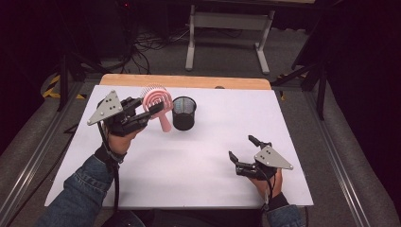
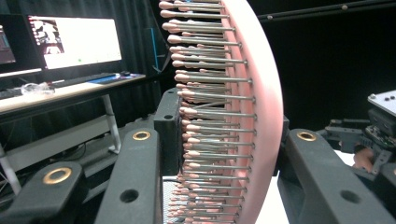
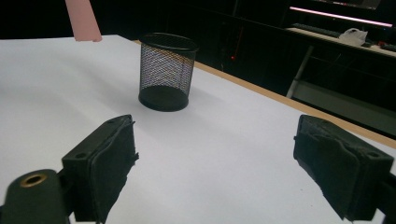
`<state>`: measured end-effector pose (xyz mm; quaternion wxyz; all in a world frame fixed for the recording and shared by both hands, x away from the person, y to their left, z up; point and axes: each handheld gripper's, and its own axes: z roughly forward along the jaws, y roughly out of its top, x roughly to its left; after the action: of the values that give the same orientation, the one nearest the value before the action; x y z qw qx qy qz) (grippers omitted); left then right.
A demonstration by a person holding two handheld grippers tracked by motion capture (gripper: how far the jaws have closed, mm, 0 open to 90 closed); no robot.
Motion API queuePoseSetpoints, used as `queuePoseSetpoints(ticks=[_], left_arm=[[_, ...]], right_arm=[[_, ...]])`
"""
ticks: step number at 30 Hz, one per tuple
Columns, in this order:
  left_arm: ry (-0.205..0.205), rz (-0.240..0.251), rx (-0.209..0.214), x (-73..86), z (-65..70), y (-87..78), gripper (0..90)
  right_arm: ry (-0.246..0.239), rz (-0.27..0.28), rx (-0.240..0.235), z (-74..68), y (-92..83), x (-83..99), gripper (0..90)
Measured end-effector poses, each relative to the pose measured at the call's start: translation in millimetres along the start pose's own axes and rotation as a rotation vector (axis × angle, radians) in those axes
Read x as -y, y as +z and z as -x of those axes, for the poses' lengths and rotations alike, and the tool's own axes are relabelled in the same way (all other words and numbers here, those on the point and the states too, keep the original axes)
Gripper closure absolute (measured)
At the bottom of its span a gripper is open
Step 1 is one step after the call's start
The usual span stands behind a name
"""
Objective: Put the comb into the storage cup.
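A pink round hairbrush [image 1: 158, 101] hangs above the table, my left gripper [image 1: 150, 108] shut on its head, handle pointing down and right. Up close in the left gripper view, the brush's bristles [image 2: 210, 116] and pink back sit between the two black jaws. A black mesh cup [image 1: 184, 113] stands upright just right of the brush handle. My right gripper [image 1: 242, 150] rests low near the table's front right, open, nothing between its jaws. From the right gripper view I see the mesh cup [image 3: 166, 71] ahead and the handle's tip [image 3: 84, 21] at top left.
A white board [image 1: 213, 142] covers the table, with a wooden strip [image 1: 184, 81] along the far edge. Behind the table stand a grey frame [image 1: 227, 28] and cables on the floor. A desk with monitors [image 2: 70, 44] appears in the left gripper view.
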<state>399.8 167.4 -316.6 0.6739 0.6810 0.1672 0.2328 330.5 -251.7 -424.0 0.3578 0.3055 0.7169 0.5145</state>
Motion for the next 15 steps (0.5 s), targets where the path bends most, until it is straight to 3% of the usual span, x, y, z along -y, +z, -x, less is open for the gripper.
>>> queuePoseSetpoints(ticks=[15], left_arm=[[0.052,-0.007,-0.032,-26.7,-15.3,11.8,62.9]], right_arm=[[0.011,-0.008,-0.001,1.0,1.5,1.5,12.8]])
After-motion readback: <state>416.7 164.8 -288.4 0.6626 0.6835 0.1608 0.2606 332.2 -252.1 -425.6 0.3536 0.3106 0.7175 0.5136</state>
